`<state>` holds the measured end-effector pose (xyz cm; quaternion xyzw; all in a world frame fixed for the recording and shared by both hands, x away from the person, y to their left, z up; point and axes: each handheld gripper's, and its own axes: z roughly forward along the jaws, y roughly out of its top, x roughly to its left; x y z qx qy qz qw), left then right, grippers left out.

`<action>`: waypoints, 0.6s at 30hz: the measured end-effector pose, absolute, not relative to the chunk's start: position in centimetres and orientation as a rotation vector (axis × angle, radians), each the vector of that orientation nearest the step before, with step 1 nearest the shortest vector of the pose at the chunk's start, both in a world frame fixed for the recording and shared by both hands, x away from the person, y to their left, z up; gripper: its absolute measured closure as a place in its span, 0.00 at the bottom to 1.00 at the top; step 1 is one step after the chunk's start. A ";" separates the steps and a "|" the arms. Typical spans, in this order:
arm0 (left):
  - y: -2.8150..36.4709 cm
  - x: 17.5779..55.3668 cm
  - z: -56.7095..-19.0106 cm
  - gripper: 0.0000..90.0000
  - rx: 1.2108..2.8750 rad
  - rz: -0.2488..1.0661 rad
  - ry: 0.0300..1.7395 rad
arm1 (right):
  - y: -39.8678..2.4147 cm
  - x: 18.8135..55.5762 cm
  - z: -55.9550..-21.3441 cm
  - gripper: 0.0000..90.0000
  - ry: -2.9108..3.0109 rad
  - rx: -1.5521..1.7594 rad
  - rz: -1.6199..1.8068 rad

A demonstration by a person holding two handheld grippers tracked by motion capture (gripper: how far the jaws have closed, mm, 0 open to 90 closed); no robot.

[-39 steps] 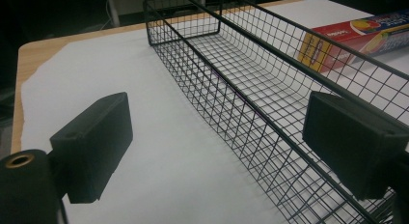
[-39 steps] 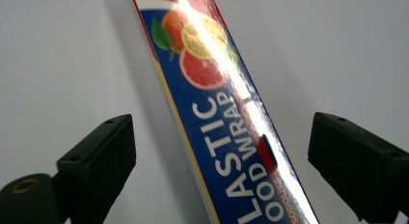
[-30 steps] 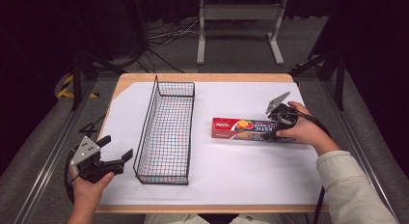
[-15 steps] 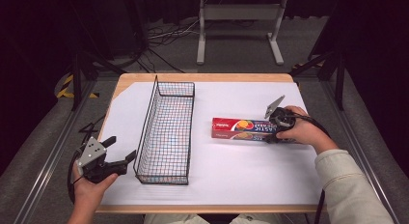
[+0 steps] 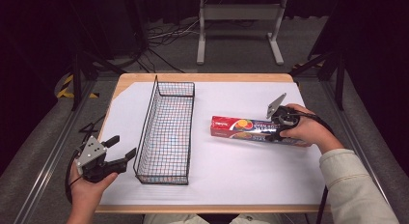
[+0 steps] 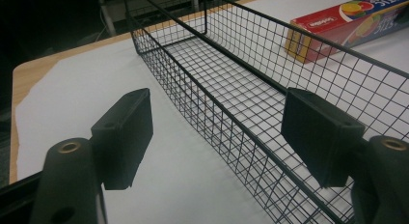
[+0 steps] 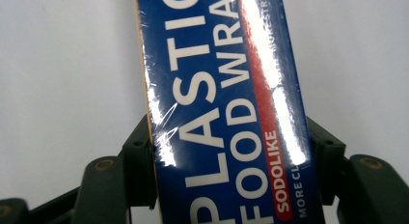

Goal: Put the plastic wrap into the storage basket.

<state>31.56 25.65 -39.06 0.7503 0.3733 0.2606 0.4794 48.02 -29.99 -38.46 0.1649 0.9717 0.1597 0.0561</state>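
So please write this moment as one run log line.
right hand-held gripper: jaws closing around plastic wrap box | left hand-held gripper: jaws closing, straddling wire basket wall | box on table

My left gripper (image 5: pixel 120 150) hovers low at my near left with its jaws just closing on nothing, while my right gripper (image 7: pixel 231 161), wrist bent down, has just been closing too.

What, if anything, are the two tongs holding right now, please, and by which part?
The right tongs, jaws just closing, grip the plastic food wrap box across its width near its right end. The left tongs hold nothing.
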 end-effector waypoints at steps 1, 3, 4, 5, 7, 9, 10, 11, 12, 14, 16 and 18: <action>25.5 31.5 -38.9 0.31 1.828 0.618 0.909 | -30.0 48.0 -38.5 0.43 2.948 0.500 0.485; 25.3 31.5 -38.6 0.32 1.832 0.626 0.901 | -30.0 47.8 -37.6 0.44 2.929 0.496 0.520; 25.3 31.6 -38.5 0.32 1.837 0.588 0.921 | -30.0 47.8 -37.1 0.44 2.926 0.490 0.537; 25.4 31.7 -38.4 0.32 1.841 0.545 0.940 | -30.0 47.6 -36.8 0.44 2.916 0.493 0.546; 25.6 31.8 -38.2 0.34 1.828 0.527 0.939 | -30.0 47.4 -36.1 0.45 2.905 0.496 0.563; 25.5 31.8 -38.0 0.36 1.844 0.540 0.931 | -30.1 47.2 -35.5 0.45 2.897 0.502 0.594; 25.5 31.7 -37.9 0.35 1.846 0.545 0.928 | -30.1 47.2 -35.2 0.45 2.895 0.501 0.606; 25.4 31.7 -37.6 0.33 1.846 0.541 0.928 | -30.2 47.1 -34.8 0.45 2.892 0.507 0.621; 25.5 31.8 -37.4 0.32 1.854 0.532 0.926 | -30.2 46.9 -34.3 0.45 2.884 0.517 0.634; 25.6 31.8 -36.8 0.29 1.852 0.497 0.925 | -30.1 46.7 -33.7 0.45 2.878 0.524 0.648; 25.6 31.6 -36.3 0.27 1.851 0.514 0.914 | -30.1 46.5 -33.2 0.45 2.876 0.523 0.663; 25.6 31.4 -35.7 0.25 1.860 0.541 0.904 | -29.9 46.3 -32.6 0.45 2.869 0.514 0.674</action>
